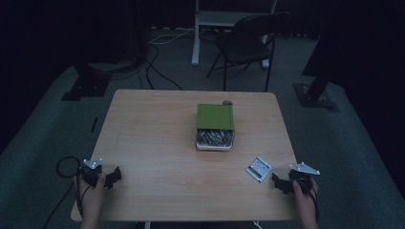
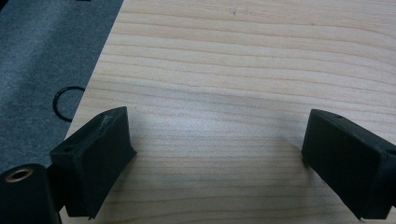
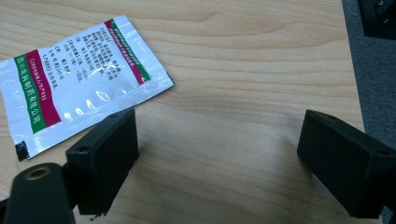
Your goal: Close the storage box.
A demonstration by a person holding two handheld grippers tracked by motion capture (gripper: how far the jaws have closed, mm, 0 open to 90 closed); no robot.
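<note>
A green box (image 1: 215, 117) sits at the middle of the wooden table (image 1: 157, 138), its white inner tray (image 1: 215, 140) slid out toward me and packed with several silvery packets. A white sachet (image 1: 259, 169) with red and green stripes lies flat near the front right; in the right gripper view the sachet (image 3: 79, 79) lies just beyond the left jaw. My right gripper (image 1: 281, 183) rests open at the front right corner, nothing between its jaws. My left gripper (image 1: 113, 176) rests open at the front left edge over bare wood (image 2: 224, 93).
A small grey object (image 1: 227, 102) lies behind the green box. A black chair (image 1: 248, 43) and a white table leg (image 1: 196, 33) stand beyond the table. Cables (image 1: 157, 71) run over the grey carpet. A black cable loop (image 1: 67, 167) hangs by the left gripper.
</note>
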